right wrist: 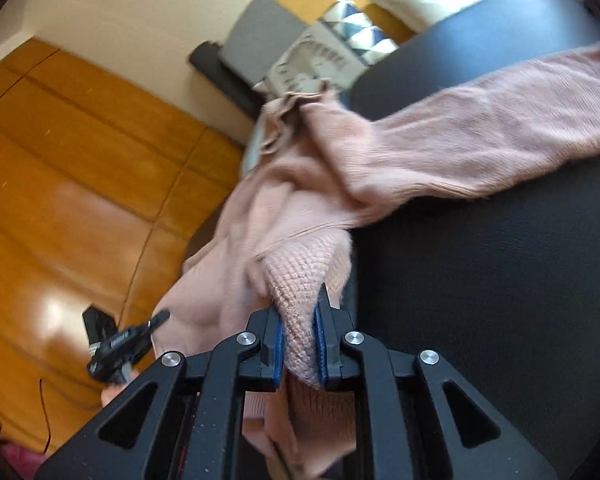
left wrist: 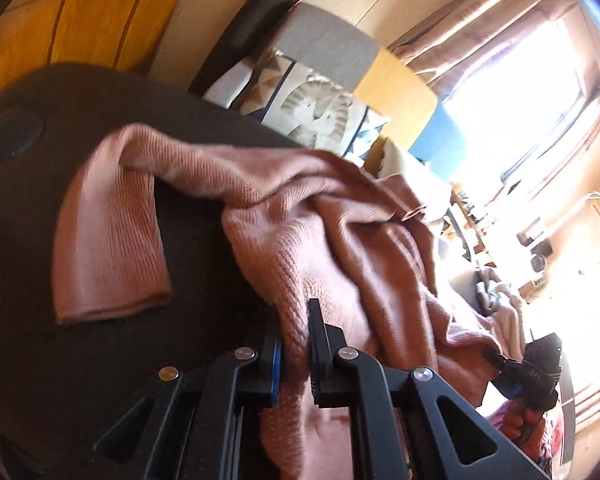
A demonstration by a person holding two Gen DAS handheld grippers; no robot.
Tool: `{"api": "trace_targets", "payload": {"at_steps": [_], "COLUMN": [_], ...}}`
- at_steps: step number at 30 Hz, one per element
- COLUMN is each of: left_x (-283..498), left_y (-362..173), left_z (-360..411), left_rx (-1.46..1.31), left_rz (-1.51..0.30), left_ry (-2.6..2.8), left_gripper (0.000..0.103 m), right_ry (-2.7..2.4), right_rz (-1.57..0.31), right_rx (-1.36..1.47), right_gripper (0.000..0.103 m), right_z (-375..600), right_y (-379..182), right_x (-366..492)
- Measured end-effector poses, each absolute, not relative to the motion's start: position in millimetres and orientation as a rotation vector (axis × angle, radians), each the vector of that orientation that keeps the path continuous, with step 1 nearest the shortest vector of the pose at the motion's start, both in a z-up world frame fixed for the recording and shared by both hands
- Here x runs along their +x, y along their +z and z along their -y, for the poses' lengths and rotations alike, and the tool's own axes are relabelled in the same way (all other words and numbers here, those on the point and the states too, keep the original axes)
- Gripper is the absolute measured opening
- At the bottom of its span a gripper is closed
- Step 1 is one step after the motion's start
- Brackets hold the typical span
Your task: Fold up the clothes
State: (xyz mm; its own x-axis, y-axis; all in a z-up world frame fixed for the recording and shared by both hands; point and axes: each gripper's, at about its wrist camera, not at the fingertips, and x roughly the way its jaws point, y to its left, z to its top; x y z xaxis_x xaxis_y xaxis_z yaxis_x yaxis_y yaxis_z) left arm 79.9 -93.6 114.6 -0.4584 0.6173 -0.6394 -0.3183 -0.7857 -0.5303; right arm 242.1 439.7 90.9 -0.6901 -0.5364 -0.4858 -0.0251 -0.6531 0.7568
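Pink knit sweater [left wrist: 320,220] lay bunched on dark table [left wrist: 40,240], sleeve trailing toward lower left; left gripper [left wrist: 296,344] clenched on its fabric; right wrist view: sleeve ran to upper right; right gripper [right wrist: 300,340] likewise clamped on knit.

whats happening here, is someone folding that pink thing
Yes, it looks like the start of a fold. A person holds a gripper in each hand, and both are clamped on a pink knit sweater that lies bunched on a dark padded surface. The left gripper pinches one part of the knit, the right gripper another. One sleeve trails out flat across the surface. Nothing is folded yet.
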Motion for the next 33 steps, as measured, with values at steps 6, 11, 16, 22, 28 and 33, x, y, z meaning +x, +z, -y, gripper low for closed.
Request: {"api": "trace_targets", "payload": {"at_steps": [6, 11, 16, 22, 28, 33], "left_x": [81, 87, 96, 99, 82, 57], "left_y": [110, 97, 83, 62, 95, 114], "left_z": [99, 110, 101, 91, 93, 58], "left_rx": [-1.224, -1.304, -1.373, -1.477, -1.369, -1.246], "left_rz": [0.391, 0.368, 0.239, 0.119, 0.113, 0.079], "left_ry": [2.249, 2.242, 2.223, 2.231, 2.446, 2.462], "left_gripper": [0.009, 0.009, 0.009, 0.011, 0.015, 0.018], "right_ry": [-2.335, -2.315, -2.323, -2.443, -2.659, -2.611], "right_rz": [0.979, 1.028, 1.093, 0.991, 0.853, 1.025], "right_rx": [1.089, 1.121, 1.182, 1.34, 1.254, 1.258], "right_gripper": [0.013, 0.013, 0.013, 0.016, 0.066, 0.067], "right_z": [-428, -437, -454, -455, -453, -467], "right_y": [107, 101, 92, 78, 102, 86], "right_x": [255, 260, 269, 267, 256, 226]}}
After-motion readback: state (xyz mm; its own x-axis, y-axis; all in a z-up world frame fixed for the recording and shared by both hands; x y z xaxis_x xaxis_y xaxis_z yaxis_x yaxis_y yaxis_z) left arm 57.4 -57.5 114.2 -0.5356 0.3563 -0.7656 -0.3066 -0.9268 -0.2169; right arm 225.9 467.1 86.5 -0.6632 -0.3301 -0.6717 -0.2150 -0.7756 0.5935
